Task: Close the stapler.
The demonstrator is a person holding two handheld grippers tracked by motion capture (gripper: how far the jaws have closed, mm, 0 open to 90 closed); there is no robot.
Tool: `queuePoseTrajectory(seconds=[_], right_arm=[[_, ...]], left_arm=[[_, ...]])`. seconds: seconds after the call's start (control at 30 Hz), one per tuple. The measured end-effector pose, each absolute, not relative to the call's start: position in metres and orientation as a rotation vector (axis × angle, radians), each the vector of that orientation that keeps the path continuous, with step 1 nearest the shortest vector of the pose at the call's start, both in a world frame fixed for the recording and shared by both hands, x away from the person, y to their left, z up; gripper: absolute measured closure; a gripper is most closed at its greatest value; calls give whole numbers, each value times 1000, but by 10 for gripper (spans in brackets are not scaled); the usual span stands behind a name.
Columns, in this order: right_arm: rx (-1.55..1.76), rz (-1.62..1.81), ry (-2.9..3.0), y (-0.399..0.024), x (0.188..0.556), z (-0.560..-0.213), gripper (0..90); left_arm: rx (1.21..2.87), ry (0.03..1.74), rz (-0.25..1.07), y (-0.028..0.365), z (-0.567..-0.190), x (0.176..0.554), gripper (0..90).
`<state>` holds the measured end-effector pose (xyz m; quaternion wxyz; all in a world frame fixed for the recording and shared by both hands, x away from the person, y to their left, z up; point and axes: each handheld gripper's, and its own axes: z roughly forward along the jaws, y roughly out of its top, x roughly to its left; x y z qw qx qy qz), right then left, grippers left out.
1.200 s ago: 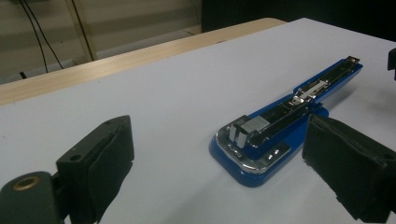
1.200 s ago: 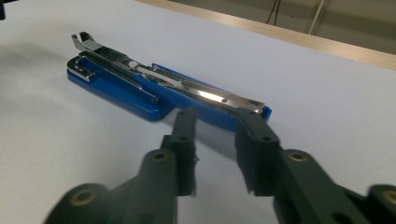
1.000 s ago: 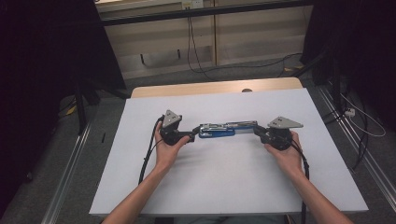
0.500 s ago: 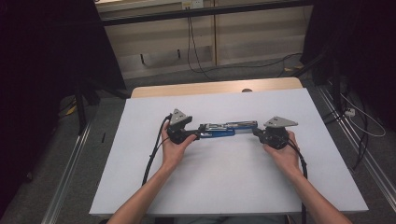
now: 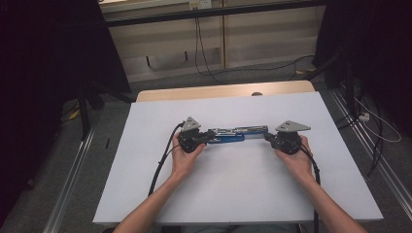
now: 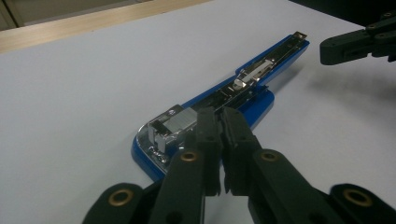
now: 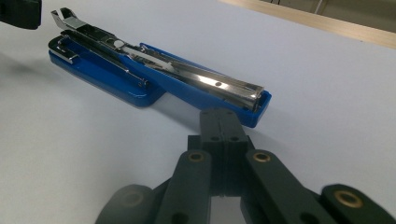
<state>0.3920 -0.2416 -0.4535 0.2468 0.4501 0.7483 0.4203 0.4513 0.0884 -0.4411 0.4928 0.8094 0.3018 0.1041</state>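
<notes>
High view, left to right: dark floor and a metal rail point(image 5: 73, 165) beside the white table point(image 5: 145, 194); left gripper point(image 5: 203, 139) with its black cable point(image 5: 163, 162) trailing toward the near edge; blue stapler point(image 5: 233, 135) lying flat, opened out lengthwise, mid-table; right gripper point(image 5: 268, 137) at its other end; loose cables point(image 5: 374, 126) on the floor past the right edge. Wooden strip point(image 5: 223, 91) along the far side, clear of the work.

Left gripper view: left gripper point(image 6: 223, 123) jaws just closed, nearly together, tips at the stapler point(image 6: 224, 100) beside its metal head; whether anything is pinched, cannot tell. Right gripper point(image 6: 327, 50) near the far tip.

Right gripper view: right gripper point(image 7: 223, 119) jaws pressed together, just short of the stapler point(image 7: 159, 77) end, nothing between.
</notes>
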Motion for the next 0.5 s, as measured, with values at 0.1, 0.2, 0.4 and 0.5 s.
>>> queuePoseTrajectory(seconds=[0.1, 0.2, 0.4, 0.5], right_arm=[[1228, 1138, 2043, -242, 393, -454, 900], [1222, 1141, 2044, -242, 392, -453, 900], [1231, 1129, 2052, -244, 393, -454, 900], [1243, 1116, 2071, -243, 394, -456, 900]], left_arm=[[1983, 724, 227, 87, -444, 453, 900], [1989, 747, 225, 88, -447, 455, 900], [2012, 752, 264, 89, -448, 458, 900], [2030, 758, 285, 88, -448, 460, 900]])
